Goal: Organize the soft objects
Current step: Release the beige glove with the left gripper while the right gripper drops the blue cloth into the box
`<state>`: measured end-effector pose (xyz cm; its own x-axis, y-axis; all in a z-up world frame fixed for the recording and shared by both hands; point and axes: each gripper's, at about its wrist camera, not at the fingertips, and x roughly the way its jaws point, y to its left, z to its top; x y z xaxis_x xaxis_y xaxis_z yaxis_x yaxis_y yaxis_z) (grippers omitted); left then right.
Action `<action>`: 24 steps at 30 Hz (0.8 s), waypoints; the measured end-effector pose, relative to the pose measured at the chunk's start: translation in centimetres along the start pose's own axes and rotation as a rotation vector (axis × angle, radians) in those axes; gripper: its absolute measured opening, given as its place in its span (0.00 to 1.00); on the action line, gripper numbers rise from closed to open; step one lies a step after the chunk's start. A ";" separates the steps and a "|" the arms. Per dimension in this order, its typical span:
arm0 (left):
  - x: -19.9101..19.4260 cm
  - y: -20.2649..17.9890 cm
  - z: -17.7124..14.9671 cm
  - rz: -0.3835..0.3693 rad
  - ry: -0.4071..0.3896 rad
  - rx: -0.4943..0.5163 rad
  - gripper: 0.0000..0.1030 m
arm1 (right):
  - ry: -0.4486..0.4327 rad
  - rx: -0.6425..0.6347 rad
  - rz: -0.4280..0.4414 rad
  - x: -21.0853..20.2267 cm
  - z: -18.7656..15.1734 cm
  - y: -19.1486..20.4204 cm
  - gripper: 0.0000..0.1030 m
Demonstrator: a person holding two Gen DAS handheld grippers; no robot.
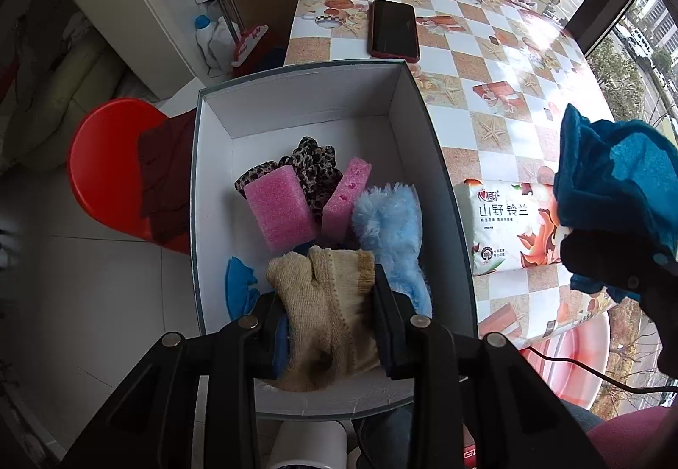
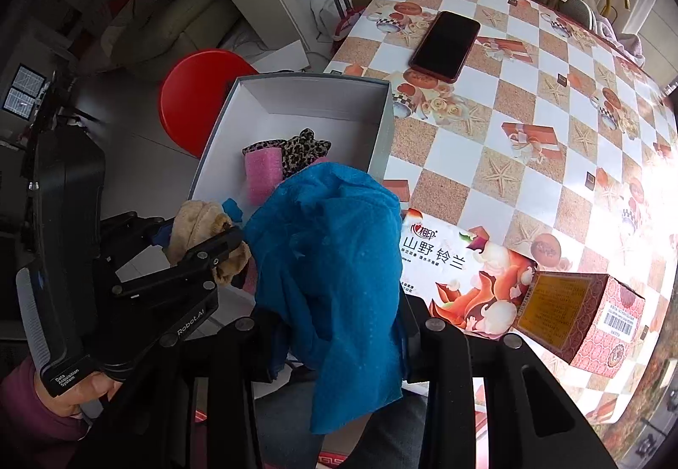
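Beige knit glove clamped in left gripper, cuff end toward box far wall; blue cloth pinched in right gripper, draping lengthwise downward

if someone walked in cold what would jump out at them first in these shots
Probably the open box at the table's edge, holding pink foam blocks, a leopard-print fabric and a fluffy light-blue piece. Above its near end, the left claw grips a beige knit glove, and beside it the right claw carries a teal cloth.
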<state>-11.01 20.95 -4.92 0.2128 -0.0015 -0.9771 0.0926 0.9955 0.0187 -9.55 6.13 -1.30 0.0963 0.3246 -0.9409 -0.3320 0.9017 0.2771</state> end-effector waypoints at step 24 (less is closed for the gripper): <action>2.9 3.5 2.1 0.003 0.045 -0.137 0.35 | 0.035 -0.148 -0.047 3.6 5.9 4.4 0.38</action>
<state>-8.00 24.25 -7.20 0.1693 0.0030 -0.9856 -0.0428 0.9991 -0.0043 -5.08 12.92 -2.28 0.0831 0.2702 -0.9592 -0.4629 0.8629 0.2030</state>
